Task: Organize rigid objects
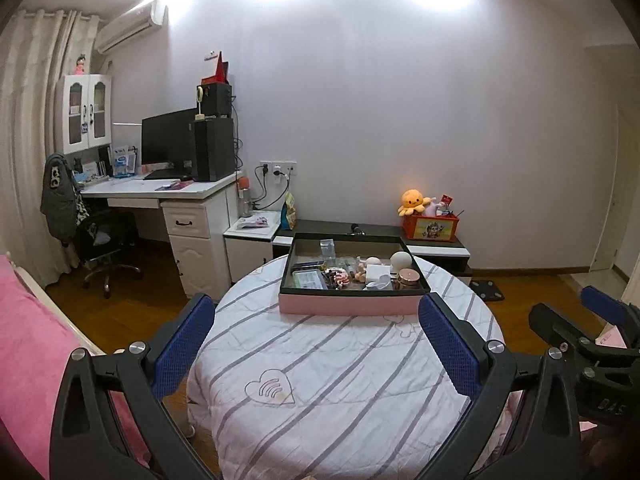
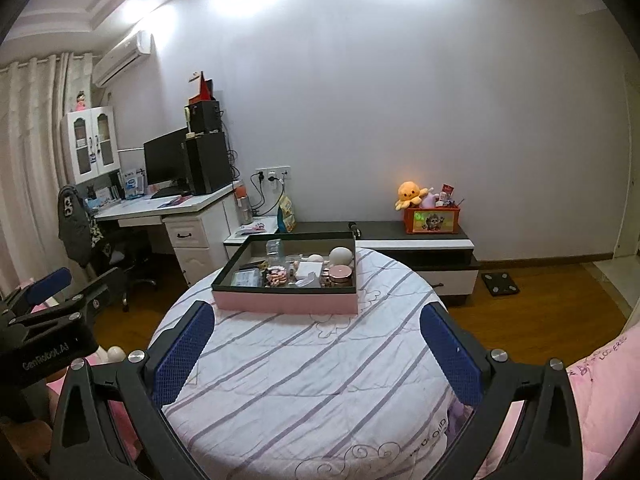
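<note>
1. The left gripper (image 1: 316, 340) hangs above the near part of a round table draped in a white cloth with grey stripes (image 1: 328, 380). Its two blue-padded fingers (image 1: 182, 344) are spread wide, with only cloth between them; it grasps nothing.
2. The right gripper (image 2: 316, 344) hovers over the same striped cloth (image 2: 304, 376), its blue pads (image 2: 450, 356) equally far apart and unloaded.
3. The shallow rectangular box with a pink front wall and black rim (image 1: 352, 303) sits on the far side of the table, ahead of both tools and clear of their fingertips. From the left wrist view it lies almost centred beyond the gap between the fingers; from the right wrist view the box (image 2: 286, 303) sits ahead and slightly toward the left finger.
4. Inside the box, small rigid items are crowded together: a pale round ball (image 1: 401, 259) at the far right, a rose-gold lidded round tin (image 1: 408, 278) just in front of it, a white heart-shaped piece (image 1: 380, 282) beside the tin, a clear plastic container (image 1: 329, 249) toward the back, and a flat greenish packet (image 1: 308, 280) at the near left.
5. Each tool appears at the edge of the other's view: the right gripper (image 1: 600, 332) beside the left one on its right, and the left gripper (image 2: 48, 312) to the right one's left. Both are well short of the box.
</note>
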